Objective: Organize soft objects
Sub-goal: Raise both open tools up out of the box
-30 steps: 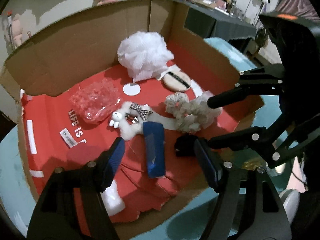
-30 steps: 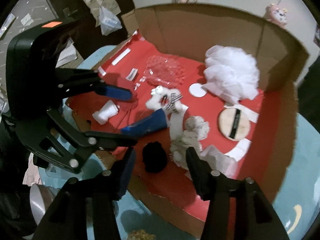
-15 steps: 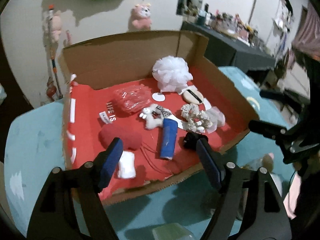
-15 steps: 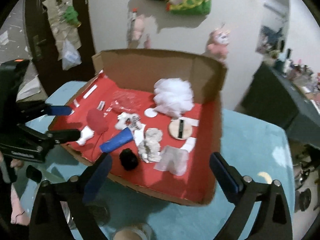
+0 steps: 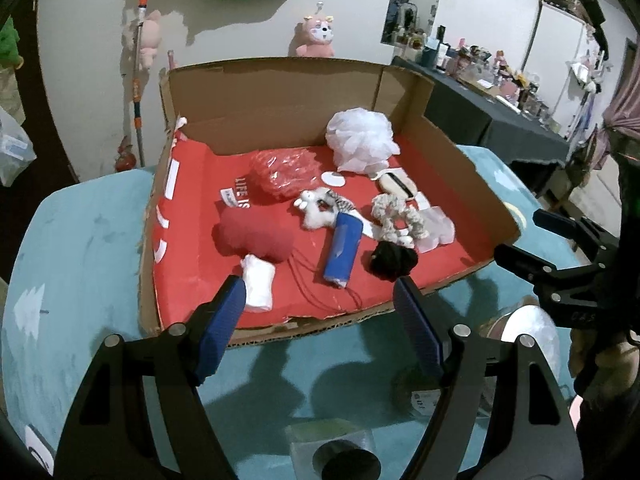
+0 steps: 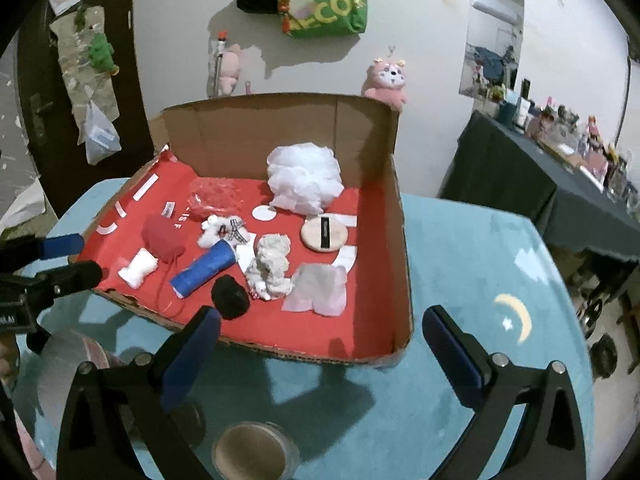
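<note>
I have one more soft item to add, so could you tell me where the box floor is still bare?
Bare red floor lies along the right wall of the cardboard box, right of the translucent pouch. The middle is crowded around the blue roll and black scrunchie.

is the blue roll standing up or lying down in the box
Lying down. The blue roll rests on its long side on the red floor of the box, one end toward the open front edge, beside the black pompom.
</note>
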